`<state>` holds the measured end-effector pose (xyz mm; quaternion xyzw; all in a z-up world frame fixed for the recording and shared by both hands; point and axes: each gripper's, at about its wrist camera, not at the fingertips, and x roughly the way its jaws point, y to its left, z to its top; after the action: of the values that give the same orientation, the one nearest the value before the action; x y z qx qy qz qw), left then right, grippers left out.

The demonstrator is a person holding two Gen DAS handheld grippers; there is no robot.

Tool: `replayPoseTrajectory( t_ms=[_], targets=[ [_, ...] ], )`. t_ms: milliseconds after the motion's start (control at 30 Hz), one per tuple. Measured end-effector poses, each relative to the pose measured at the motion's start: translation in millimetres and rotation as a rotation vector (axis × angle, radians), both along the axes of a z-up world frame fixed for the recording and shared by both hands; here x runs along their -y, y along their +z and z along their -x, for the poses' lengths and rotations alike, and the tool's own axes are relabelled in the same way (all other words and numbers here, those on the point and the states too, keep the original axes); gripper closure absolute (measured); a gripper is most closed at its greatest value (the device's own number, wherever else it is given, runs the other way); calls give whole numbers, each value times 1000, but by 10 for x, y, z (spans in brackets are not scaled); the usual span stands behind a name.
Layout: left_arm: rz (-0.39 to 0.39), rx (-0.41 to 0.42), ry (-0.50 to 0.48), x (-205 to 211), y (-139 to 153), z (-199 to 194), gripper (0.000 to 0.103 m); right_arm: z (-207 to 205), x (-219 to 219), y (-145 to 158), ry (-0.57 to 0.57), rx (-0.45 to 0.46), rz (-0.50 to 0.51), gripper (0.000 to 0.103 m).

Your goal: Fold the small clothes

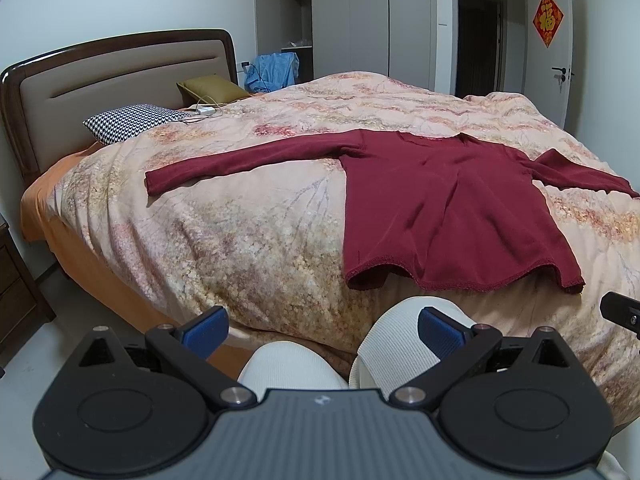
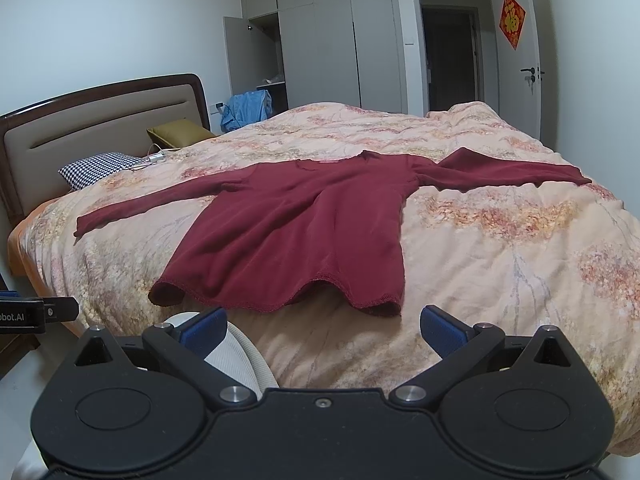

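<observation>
Left wrist view, starting closest in, shows the left gripper (image 1: 322, 330) with its jaws spread wide and nothing between them, hanging over the person's knees (image 1: 404, 344) in pale ribbed fabric at the edge of the bed (image 1: 224, 240). The right gripper (image 2: 322, 330) stands the same way in its own view, jaws wide apart and empty, just short of the mattress edge. Beyond both, the dark red long-sleeved top (image 2: 296, 232) lies spread flat on the floral quilt (image 2: 500, 240), hem nearest and rippled, collar farthest, sleeves stretched out to either side. Nothing looks folded yet, so the step in hand is probably the first grasp. Done well, each gripper would take one sleeve near its cuff, pinching only the knit and not the quilt below, then lay it across the body without dragging the hem. The left view shows the left sleeve (image 1: 240, 162) to its cuff, while the right sleeve runs toward the frame edge; the right view shows that right sleeve (image 2: 508, 174) whole, doubled over near the shoulder, which wants smoothing first.
</observation>
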<state>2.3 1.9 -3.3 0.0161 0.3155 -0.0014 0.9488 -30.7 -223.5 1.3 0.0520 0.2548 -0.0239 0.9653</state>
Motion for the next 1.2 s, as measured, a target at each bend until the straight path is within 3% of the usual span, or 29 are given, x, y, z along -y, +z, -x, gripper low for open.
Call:
replayPoseTrajectory(
  t_ms=[1200],
  targets=[
    [-11,-39,-1,15,-86,-73,0,-78,60,-33,-4,-43,-20,0]
  ],
)
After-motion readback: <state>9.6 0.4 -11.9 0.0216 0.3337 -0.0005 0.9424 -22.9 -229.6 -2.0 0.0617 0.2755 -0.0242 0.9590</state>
